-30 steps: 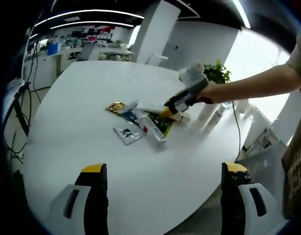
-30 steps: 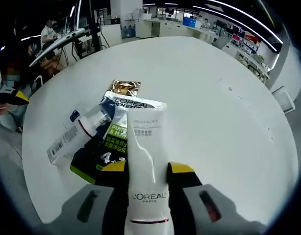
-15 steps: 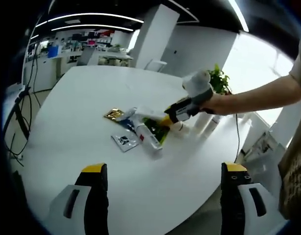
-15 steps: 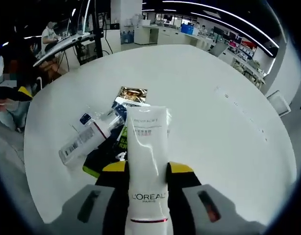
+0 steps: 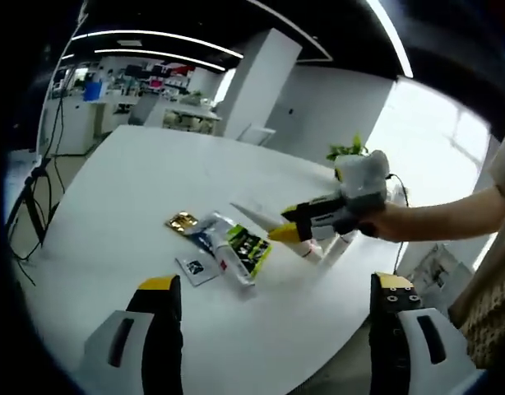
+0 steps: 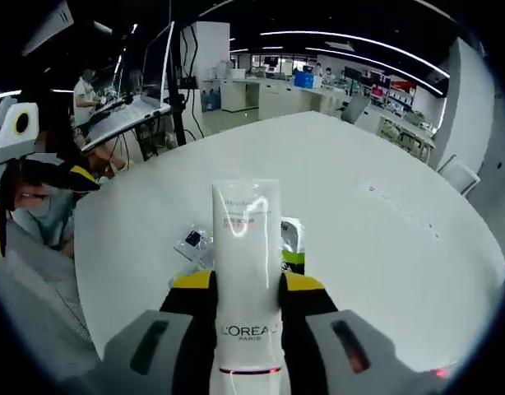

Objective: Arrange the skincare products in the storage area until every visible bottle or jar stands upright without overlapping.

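Holding a white L'Oréal tube (image 6: 247, 271) tight between its two yellow-tipped jaws, the right gripper (image 6: 246, 284) was up above the big white round table (image 6: 384, 247). The tube pointed away from the camera, and its flat crimped end was at the far end. In the left gripper view, that same right gripper (image 5: 289, 227) came in from the right with a person's hand (image 5: 382, 224) around it, and the tube (image 5: 257, 217) stuck out to the left, off the table top. Below it, a small heap of skincare things lay flat on the table (image 5: 113, 197). A gold sachet (image 5: 180, 221) was at the far left of the heap. Next to it was a silvery blue pouch (image 5: 208, 230). A white bottle with a red band (image 5: 234, 264) lay on its side across the heap. A green and black packet (image 5: 252, 245) was just to its right. A small dark sachet (image 5: 196, 269) lay near the front. Just behind the right gripper, some white bottles (image 5: 333, 245) stood up near the table edge, but they were partly hidden. A green plant (image 5: 348, 151) was farther back. The left gripper (image 5: 275, 309) had its jaws wide apart with nothing between them, nearer the camera than the heap.
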A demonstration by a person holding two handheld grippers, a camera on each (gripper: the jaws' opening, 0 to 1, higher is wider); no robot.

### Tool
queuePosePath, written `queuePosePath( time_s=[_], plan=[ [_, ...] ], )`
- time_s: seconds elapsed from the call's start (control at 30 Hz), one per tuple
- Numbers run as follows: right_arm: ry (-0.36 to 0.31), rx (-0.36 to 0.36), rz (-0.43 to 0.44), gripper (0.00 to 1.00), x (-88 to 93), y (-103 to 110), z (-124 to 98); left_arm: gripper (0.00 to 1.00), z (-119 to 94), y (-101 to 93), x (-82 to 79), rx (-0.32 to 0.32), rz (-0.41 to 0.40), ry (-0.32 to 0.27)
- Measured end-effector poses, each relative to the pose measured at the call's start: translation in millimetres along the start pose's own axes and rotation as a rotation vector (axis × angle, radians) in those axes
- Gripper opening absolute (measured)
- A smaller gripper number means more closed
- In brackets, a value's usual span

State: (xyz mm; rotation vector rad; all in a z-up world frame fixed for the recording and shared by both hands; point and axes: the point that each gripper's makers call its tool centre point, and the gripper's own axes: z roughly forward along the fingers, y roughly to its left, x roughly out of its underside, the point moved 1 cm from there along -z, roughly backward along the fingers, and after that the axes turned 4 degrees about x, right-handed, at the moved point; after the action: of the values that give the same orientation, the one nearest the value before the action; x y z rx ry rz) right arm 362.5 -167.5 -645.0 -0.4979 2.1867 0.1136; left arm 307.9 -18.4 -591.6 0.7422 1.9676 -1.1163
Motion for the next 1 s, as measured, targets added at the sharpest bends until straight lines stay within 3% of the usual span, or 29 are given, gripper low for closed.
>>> queuePosePath(
  time_s=[0.23, 0.63, 0.77, 1.0],
  plan=[
    [-0.088, 0.004, 0.02, 0.29, -16.0, 24, -34, 0.88, 1, -16.5, -20.1, 0.03, -0.061, -0.074],
    [-0.216, 0.011, 0.034, 0.29, -36.4, 68, -86, 0.74, 5, -48.9, -42.3, 0.076, -0.132, -0.148],
    [-0.24, 0.007, 0.012, 0.29, -39.9, 83, -98, 0.64, 7, -57.5, -45.2, 0.103, -0.182, -0.173],
    [-0.276, -0.004, 0.007, 0.29, -40.0, 100, -116, 0.59, 6, -72.6, -44.8, 0.128, -0.217, -0.187]
  ],
)
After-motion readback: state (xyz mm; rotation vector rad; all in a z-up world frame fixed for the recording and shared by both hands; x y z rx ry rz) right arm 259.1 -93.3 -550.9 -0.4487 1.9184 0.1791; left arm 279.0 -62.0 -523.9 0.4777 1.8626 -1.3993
